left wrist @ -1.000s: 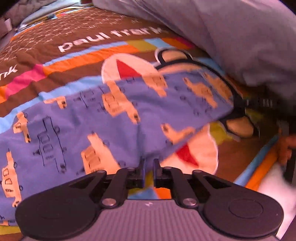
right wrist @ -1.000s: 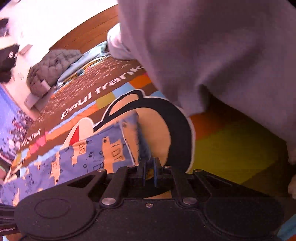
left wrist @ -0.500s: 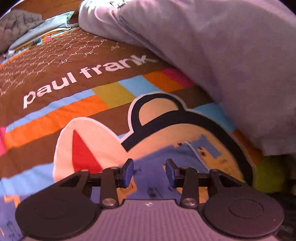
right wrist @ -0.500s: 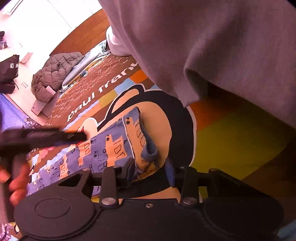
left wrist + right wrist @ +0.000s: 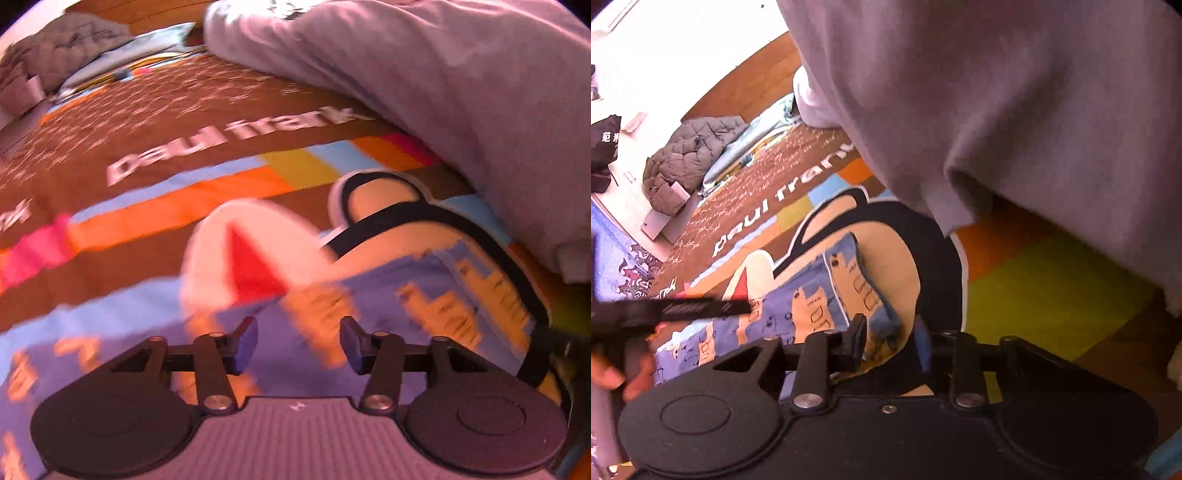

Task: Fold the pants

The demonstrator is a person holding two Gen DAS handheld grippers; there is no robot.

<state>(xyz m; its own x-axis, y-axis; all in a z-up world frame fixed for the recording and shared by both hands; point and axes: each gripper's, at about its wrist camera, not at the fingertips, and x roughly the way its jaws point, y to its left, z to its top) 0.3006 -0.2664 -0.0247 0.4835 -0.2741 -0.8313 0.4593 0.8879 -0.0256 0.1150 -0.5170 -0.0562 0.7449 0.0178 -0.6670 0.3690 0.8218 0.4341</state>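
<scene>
**Both tools let go over the folded pants**

While the pants (image 5: 369,295) lie flat on the printed blanket (image 5: 184,110), their long axis runs from the far end by the right tool (image 5: 890,341) back toward the left of its view, where the left tool (image 5: 665,310) and a hand (image 5: 624,373) show. That end of the cloth, with its pale seam edge turned up, sits right at the right tool's tips, so the right side is the nearer to it; the left tool (image 5: 297,345) hangs above the blue middle of the garment.

Left tool: its jaws have just been opening and stand well spread, with cloth seen below the gap but nothing pressed between the pads. The left view is blurred, so contact with the fabric cannot be told.

Right tool: its jaws have just been opening too and stand partly spread. The fabric edge lies in or just beyond the gap, seemingly free of the pads.

A person's grey garment (image 5: 997,110) fills the upper right of both views.
</scene>
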